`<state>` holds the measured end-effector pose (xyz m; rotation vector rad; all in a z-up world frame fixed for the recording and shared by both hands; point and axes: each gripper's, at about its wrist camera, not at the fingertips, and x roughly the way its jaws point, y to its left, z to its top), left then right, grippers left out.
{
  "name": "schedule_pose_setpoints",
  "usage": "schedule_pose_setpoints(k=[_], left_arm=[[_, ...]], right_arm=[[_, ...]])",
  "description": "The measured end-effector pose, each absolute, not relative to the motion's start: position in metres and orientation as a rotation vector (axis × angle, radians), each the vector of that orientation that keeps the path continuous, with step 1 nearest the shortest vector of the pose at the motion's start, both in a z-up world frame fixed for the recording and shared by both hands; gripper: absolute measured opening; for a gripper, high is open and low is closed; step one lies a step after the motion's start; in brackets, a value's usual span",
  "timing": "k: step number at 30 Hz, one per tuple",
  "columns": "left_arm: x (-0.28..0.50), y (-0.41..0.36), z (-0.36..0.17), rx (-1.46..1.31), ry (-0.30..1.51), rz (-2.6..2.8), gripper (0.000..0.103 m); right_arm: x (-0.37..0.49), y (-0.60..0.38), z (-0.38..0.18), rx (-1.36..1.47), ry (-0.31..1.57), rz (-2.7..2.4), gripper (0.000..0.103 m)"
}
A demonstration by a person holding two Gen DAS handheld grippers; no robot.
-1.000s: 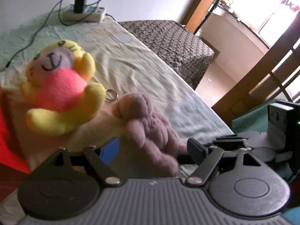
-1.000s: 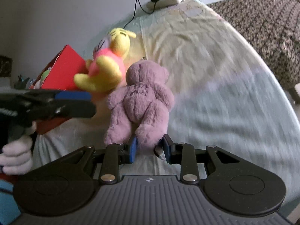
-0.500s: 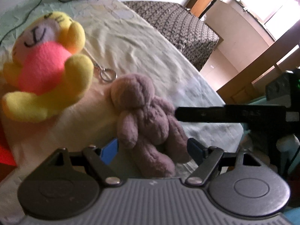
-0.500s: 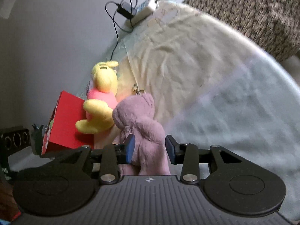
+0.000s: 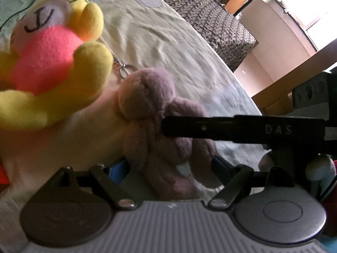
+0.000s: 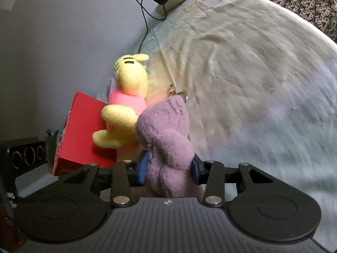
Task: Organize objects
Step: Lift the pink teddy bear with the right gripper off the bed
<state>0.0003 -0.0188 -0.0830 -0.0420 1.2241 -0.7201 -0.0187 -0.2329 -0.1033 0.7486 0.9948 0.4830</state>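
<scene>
Right claw (image 6: 168,168) clamps purple plush bear (image 6: 166,143).

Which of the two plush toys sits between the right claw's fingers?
The purple plush bear, between the right claw fingers; the yellow plush toy lies beyond, ungripped.

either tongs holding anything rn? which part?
Right tongs grip the purple plush bear at its lower body. Left tongs open, straddling it, holding nothing.

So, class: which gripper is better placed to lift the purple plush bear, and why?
Right. The right gripper has its pads on either side of the purple plush bear. The left gripper is open wide around its legs.
</scene>
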Motion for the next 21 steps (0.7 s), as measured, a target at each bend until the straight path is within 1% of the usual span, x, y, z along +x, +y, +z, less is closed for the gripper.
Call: schedule_pose_setpoints(k=[7,17,21], left_arm=[[-0.011,-0.020,-0.066,-0.006,1.154,-0.748,0.084],[-0.030,-0.003,-0.012,0.044,0.958,-0.766,0.084],[-0.033,0.016,0.009,0.044,0.890,-0.752,0.084]], right_arm=[[-0.034,-0.232,-0.082,0.728,0.935,0.511,0.041],[-0.051,-0.219,-0.035,0.743,0.773,0.556,0.040],[-0.048,-0.203,-0.015,0.731,0.723,0.593,0.040]])
